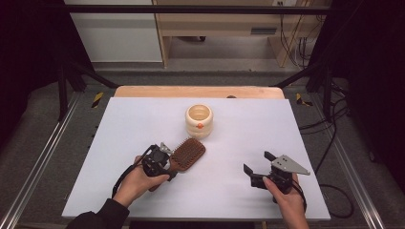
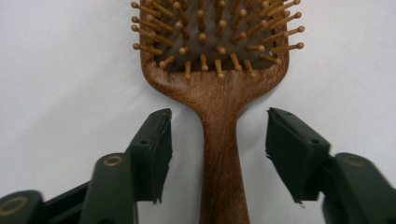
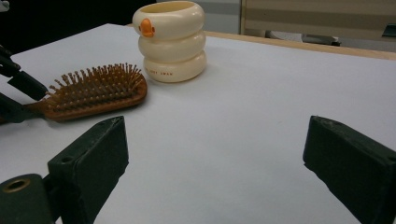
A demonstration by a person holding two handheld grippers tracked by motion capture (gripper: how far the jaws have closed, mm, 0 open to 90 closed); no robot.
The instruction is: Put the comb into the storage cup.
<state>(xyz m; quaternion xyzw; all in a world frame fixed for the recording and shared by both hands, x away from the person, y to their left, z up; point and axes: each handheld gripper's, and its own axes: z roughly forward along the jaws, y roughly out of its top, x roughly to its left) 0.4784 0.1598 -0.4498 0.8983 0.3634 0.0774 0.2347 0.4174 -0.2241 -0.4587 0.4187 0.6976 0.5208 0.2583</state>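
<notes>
I have two grippers, one in each hand. There is one wooden hairbrush [image 1: 187,153] and one cream duck cup [image 1: 198,121] on the white table [image 1: 248,129].

My left gripper [image 1: 165,160] sits at the brush's handle end, at about 7 o'clock on the table as the high view shows it. In the left gripper view the brush handle [image 2: 220,158] runs straight up the middle, toward 12 o'clock, between my two black jaws. The jaws are apart. There is a gap on each side of the handle, so they are not pinching it. The brush lies flat with its little wooden pins pointing up, and its head points toward 1 o'clock in the high view.

The duck cup stands upright past the brush head, near the middle of the table toward 12 o'clock. It looks like three fat rings stacked up, with one orange beak on the top ring. It is close to the brush but not touching it.

My right gripper [image 1: 260,167] is at about 5 o'clock, well apart from the brush. Its jaws are wide apart, with bare table between them.
</notes>
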